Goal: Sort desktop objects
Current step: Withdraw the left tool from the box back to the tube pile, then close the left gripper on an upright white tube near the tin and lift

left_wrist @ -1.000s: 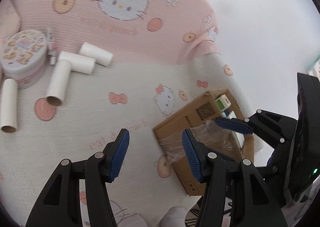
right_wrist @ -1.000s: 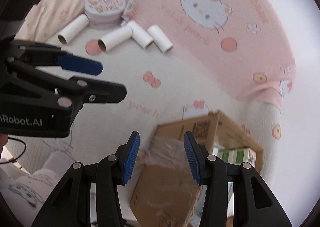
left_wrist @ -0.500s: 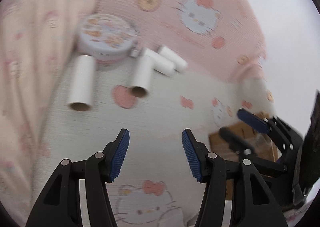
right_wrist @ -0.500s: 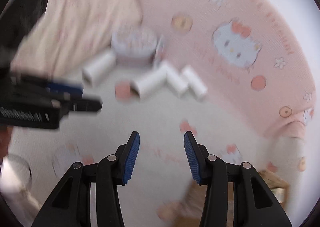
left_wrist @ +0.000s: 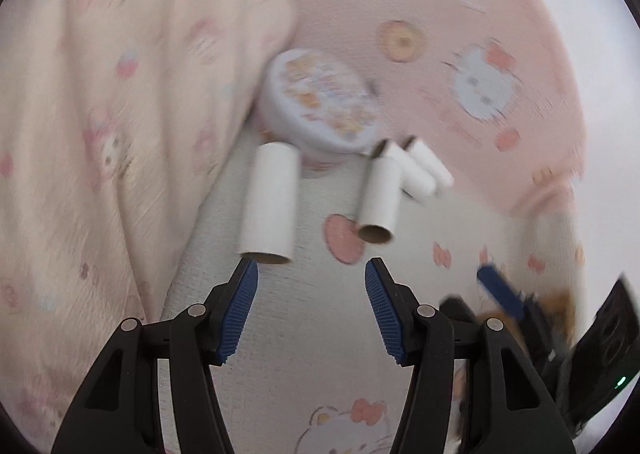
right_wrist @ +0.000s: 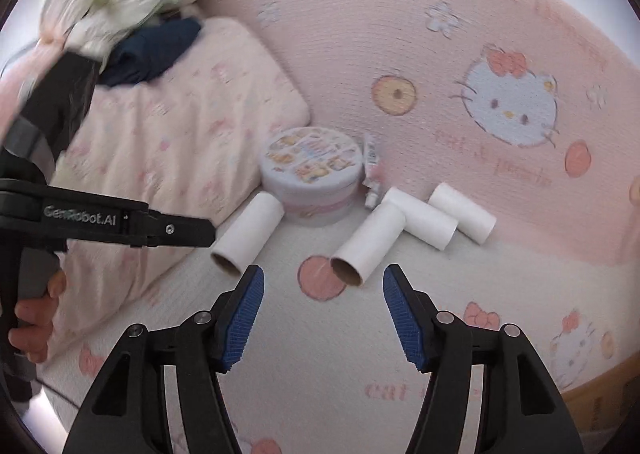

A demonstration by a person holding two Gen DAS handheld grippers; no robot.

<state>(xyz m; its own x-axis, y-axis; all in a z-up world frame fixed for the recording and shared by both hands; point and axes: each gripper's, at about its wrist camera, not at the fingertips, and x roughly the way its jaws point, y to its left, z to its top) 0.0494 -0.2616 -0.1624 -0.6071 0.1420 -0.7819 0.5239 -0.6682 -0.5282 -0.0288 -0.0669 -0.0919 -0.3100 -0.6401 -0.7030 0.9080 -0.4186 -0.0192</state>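
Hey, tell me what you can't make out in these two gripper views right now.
- Small printed tube behind the round patterned tin: label too small to read, right wrist view; nearly hidden in the left.
- Brown cardboard box: cut off by the right wrist view's edge, contents unseen.
- Right gripper: motion-blurred in the left wrist view.
- White cardboard tubes at the back: smeared by blur, left wrist view.

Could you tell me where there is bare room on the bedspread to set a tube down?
Free: the white bedspread between the hand-held gripper and the white cardboard tubes.

Crowded: around the round printed tin, with tubes on both sides and the pink pillow on its left.
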